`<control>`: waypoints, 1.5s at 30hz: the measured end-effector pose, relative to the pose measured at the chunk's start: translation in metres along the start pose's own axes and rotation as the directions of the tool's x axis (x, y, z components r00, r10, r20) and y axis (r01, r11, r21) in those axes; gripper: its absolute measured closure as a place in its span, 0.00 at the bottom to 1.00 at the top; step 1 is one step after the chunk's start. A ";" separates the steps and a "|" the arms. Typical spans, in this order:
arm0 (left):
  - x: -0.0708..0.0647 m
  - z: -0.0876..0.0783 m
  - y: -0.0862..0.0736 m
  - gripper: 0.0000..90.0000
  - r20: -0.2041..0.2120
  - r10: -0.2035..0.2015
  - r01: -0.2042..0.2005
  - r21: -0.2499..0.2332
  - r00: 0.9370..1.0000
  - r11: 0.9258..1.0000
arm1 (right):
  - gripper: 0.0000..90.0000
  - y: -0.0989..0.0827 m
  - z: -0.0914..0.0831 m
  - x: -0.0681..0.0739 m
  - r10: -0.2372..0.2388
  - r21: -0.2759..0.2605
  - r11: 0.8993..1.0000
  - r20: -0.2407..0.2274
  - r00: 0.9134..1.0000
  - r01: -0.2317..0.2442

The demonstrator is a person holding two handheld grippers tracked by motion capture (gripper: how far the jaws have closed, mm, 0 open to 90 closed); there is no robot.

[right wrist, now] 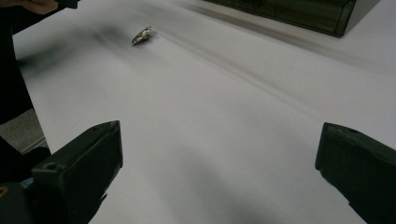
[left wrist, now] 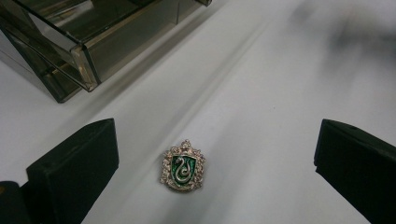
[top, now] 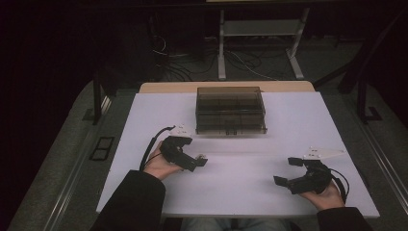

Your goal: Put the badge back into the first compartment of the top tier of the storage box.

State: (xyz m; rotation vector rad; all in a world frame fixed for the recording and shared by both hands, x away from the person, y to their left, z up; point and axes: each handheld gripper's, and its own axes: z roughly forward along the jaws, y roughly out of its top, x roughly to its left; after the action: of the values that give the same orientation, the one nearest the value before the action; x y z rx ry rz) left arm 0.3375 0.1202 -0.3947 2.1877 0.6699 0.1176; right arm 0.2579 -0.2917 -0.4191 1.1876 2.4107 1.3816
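A small silver crest badge (left wrist: 183, 165) with a green enamel shield and a snake lies flat on the white table (top: 288, 125). My left gripper (left wrist: 215, 133) stands open around it, one black jaw on each side and neither touching it. In the high view the left gripper (top: 195, 153) is at the table's left middle, pointing right. Farther off, the badge (right wrist: 141, 35) lies at the upper left of the right gripper view. My right gripper (top: 287, 171) is open near the front right, with bare table between its jaws (right wrist: 219, 133).
A smoked transparent box (top: 231, 109) with inner compartments and a shut lid stands at the back middle of the table; its corner (left wrist: 70, 46) is close to the left gripper. Table legs and cables lie on the floor behind.
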 end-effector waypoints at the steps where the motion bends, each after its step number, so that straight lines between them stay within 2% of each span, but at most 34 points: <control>1: 0.000 0.001 0.000 0.00 -0.001 -0.002 0.002 0.002 1.000 1.000 | 0.01 0.000 0.000 0.000 0.000 0.000 1.000 0.000 1.000 0.000; 15: 0.003 0.013 -0.002 0.00 0.007 0.008 -0.009 0.049 1.000 0.999 | 0.01 0.000 0.001 0.000 -0.005 0.007 1.000 0.003 1.000 0.005; 22: 0.003 0.022 -0.004 0.00 0.022 0.027 -0.029 0.091 0.999 0.995 | 0.01 -0.001 0.002 0.000 -0.010 0.009 1.000 0.004 1.000 0.010; 32: 0.005 0.028 -0.007 0.00 0.024 0.054 -0.057 0.128 0.998 0.990 | 0.01 -0.001 0.002 0.001 -0.007 0.014 1.000 0.003 1.000 0.007; 36: 0.005 0.031 -0.008 0.00 0.029 0.080 -0.083 0.147 0.996 0.986 | 0.01 -0.001 0.003 0.001 -0.005 0.015 1.000 0.002 1.000 0.005; 38: 0.004 0.034 -0.009 0.00 0.036 0.079 -0.084 0.155 0.996 0.984 | 0.01 -0.001 0.003 0.001 -0.006 0.016 1.000 0.000 1.000 0.006; 41: 0.004 0.037 -0.009 0.00 0.045 0.101 -0.107 0.172 0.994 0.979 | 0.01 -0.001 0.003 0.001 -0.007 0.019 1.000 0.000 1.000 0.007; 45: 0.004 0.039 -0.010 0.03 0.037 0.113 -0.118 0.173 0.993 0.978 | 0.01 -0.001 0.003 0.001 -0.007 0.022 1.000 -0.001 1.000 0.007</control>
State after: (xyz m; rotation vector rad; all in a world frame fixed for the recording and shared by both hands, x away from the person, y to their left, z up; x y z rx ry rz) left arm 0.3482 0.1004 -0.4285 2.3934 0.5554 0.0919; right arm 0.2583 -0.2893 -0.4214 1.1830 2.4346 1.3569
